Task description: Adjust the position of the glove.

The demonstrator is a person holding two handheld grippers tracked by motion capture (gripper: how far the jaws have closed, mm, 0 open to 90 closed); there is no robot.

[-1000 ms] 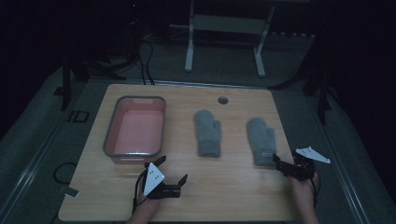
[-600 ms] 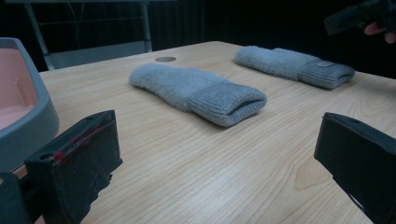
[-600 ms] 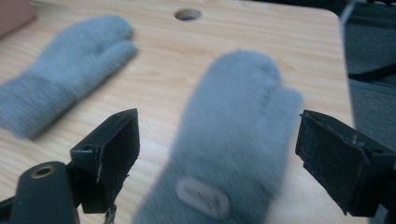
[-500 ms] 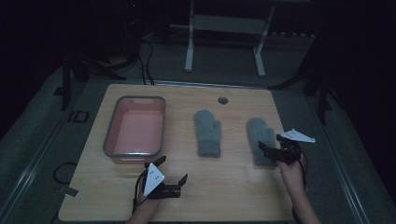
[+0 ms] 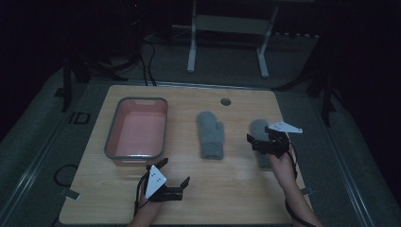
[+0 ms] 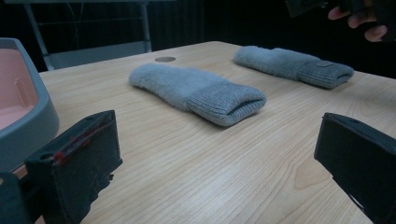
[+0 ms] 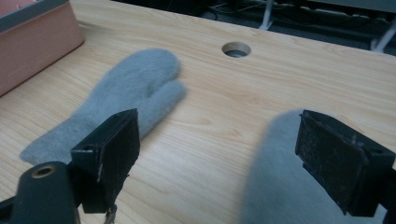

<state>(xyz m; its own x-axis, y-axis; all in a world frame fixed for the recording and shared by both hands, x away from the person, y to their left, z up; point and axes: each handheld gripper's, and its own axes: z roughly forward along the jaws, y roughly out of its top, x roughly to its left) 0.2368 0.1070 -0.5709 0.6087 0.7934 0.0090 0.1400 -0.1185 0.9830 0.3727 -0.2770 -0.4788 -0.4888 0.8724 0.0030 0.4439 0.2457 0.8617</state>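
Two grey mittens lie on the wooden table [image 5: 236, 184]. One mitten [image 5: 210, 135] [image 6: 201, 91] [image 7: 126, 98] is at the middle. The other mitten [image 5: 257, 126] [image 6: 294, 65] [image 7: 280, 186] is to its right. My right gripper [image 5: 254, 142] [image 7: 229, 154] hovers open over that right mitten's cuff end, its jaws wide apart above the wool and touching nothing. My left gripper [image 5: 175, 171] [image 6: 217, 168] rests open near the front edge, with bare wood between its jaws.
A pink tub with a grey rim [image 5: 111, 142] [image 6: 28, 116] [image 7: 37, 35] stands at the left of the table. A round hole [image 5: 225, 101] [image 7: 236, 49] sits near the far edge. Dark floor, cables and a metal stand lie beyond.
My right gripper has moved forward and leftward from the table's right edge to above the right mitten. The left gripper has stayed still.
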